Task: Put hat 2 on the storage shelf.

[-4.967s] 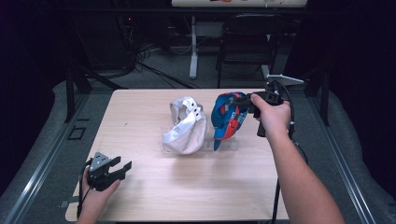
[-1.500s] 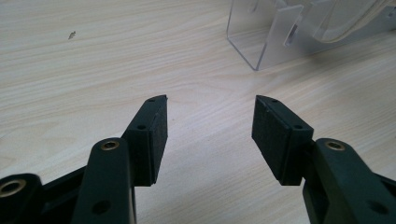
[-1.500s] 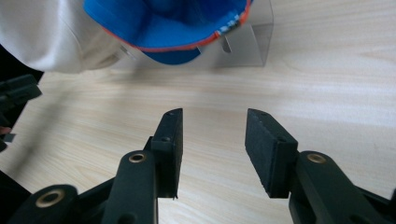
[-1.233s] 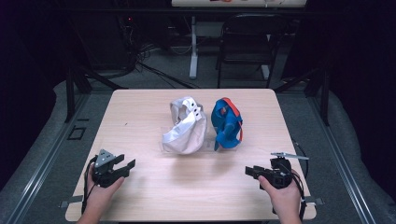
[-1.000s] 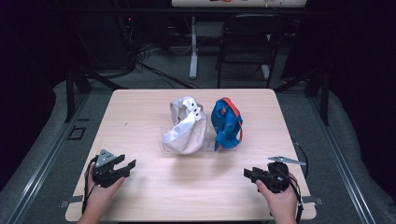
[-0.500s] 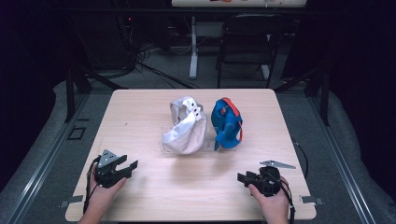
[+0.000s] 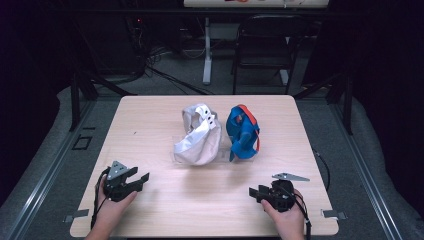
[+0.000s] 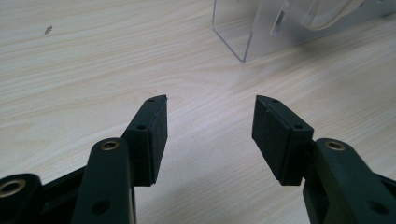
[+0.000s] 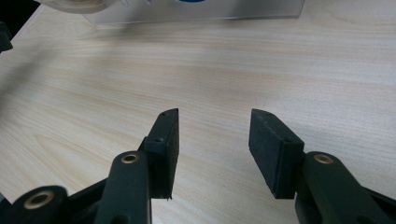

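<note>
A beige cap and a blue cap with an orange strap sit side by side on a clear plastic stand at the middle of the wooden table. My left gripper rests open near the front left of the table, its jaws apart over bare wood, with the stand's corner ahead of it. My right gripper sits open at the front right, pointing left, with nothing between its jaws. The stand's base lies at the top of the right gripper view.
A black folding chair and a white post stand on the floor beyond the table's far edge. Cables lie on the floor behind the table's left corner. Bare wood lies between the two grippers and in front of the caps.
My right gripper has left the blue cap, come back to the front right of the table, and drifted left along the front edge. The left gripper has barely moved.
</note>
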A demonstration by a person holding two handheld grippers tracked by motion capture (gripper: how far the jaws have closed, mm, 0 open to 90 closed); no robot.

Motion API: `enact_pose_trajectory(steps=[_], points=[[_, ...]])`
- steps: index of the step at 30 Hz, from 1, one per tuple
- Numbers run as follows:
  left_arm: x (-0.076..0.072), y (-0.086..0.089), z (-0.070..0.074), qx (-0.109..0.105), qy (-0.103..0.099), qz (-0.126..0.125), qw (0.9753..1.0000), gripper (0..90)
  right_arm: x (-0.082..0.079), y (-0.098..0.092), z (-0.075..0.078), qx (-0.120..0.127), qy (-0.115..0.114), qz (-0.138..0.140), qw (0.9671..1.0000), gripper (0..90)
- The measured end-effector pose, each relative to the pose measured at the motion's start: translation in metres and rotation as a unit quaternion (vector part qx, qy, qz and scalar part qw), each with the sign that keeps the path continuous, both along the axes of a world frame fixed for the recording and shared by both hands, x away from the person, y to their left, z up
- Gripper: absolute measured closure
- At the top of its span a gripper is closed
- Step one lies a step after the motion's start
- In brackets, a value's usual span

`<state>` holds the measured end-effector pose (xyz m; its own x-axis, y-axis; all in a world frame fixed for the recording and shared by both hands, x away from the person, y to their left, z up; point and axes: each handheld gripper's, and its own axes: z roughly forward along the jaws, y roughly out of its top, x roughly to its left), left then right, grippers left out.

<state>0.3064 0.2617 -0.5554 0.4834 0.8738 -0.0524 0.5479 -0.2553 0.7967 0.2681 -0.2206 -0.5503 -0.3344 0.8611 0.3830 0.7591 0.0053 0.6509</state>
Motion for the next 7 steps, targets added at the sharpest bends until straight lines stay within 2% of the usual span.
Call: enact_pose_trajectory(steps=[2, 3, 4, 5, 7], points=[[-0.0007, -0.0007, 0.0002, -0.001, -0.004, 0.000, 1.0000, 46.1, 0.0001, -0.0009, 0.0003, 0.002, 0.005, -0.002, 1.0000, 53.1], [-0.0012, -0.0010, 0.0009, 0.001, -0.003, -0.001, 1.0000, 46.1, 0.0004, -0.0019, -0.0002, 0.012, 0.008, -0.002, 0.9999, 53.1], [-0.0010, -0.0016, 0.0004, 0.000, -0.006, -0.001, 1.0000, 46.1, 0.0010, -0.0046, -0.0007, 0.033, 0.015, -0.003, 0.9993, 53.2], [-0.0006, -0.0019, 0.0001, 0.002, -0.006, -0.002, 1.0000, 46.1, 0.0010, -0.0046, -0.0007, 0.033, 0.015, -0.003, 0.9993, 53.2], [0.0001, -0.0029, -0.0002, 0.007, -0.002, -0.002, 1.0000, 46.1, 0.0033, -0.0089, -0.0010, 0.062, 0.036, 0.000, 0.9974, 53.0]])
